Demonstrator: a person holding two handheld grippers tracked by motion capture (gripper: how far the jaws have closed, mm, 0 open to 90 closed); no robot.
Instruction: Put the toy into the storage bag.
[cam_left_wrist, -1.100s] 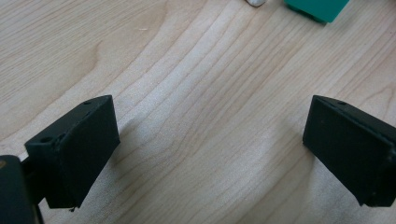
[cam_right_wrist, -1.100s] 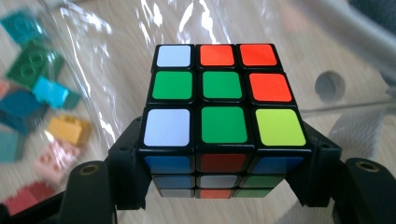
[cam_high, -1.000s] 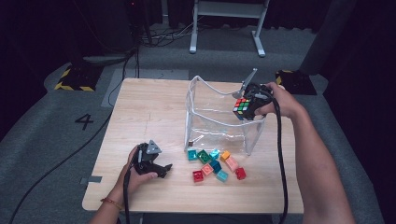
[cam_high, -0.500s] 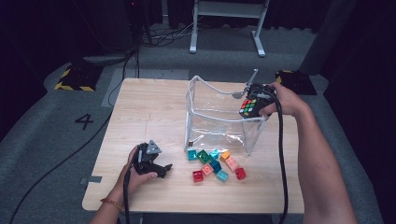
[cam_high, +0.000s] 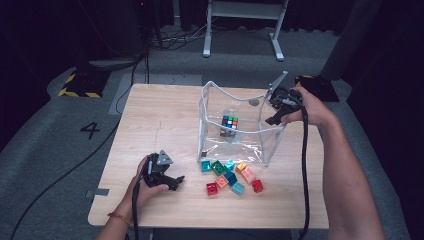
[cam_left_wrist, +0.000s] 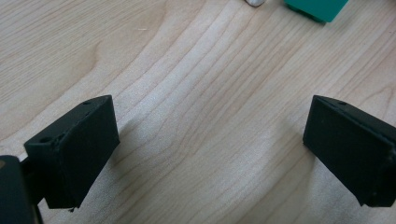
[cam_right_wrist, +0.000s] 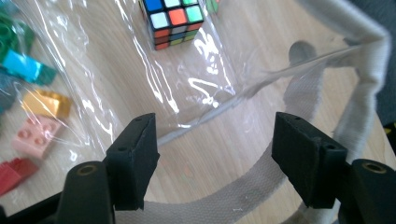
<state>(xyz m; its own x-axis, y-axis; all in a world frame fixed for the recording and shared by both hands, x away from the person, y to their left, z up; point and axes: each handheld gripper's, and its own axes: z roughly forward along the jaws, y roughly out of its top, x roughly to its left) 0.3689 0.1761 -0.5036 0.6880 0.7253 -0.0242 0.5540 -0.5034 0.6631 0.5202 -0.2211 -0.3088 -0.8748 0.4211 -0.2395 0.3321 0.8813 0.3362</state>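
Black jaws of the left gripper (cam_high: 167, 181) are spread empty near the table's (cam_high: 160, 115) front-left corner. The puzzle cube (cam_high: 229, 125) lies inside the clear bag (cam_high: 235, 145) — the right gripper (cam_high: 274, 107), just opened, should be lifted straight clear of the rim.

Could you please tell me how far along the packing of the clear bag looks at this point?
Done: the puzzle cube lies inside the clear bag. In hand: the right gripper is at the bag's rim, its jaws just opened with nothing between them. Left: the toy bricks lie on the table outside the bag; the left gripper rests open near them.
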